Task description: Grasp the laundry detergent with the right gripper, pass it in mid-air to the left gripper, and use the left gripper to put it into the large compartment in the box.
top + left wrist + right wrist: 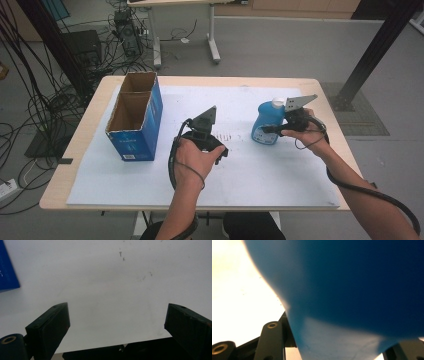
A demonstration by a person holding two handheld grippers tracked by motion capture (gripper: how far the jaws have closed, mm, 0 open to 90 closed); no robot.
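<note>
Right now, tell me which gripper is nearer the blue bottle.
Right. The right gripper has its jaws closed on the blue bottle; the left gripper hovers over the white mat, well apart from it, jaws open.

left gripper (216, 150) gapes wide; right gripper (272, 129) apparently clamped tight.

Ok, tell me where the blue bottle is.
In the high view the blue bottle stands on the table's right side, gripped by the right gripper, far from the cardboard box.
</note>
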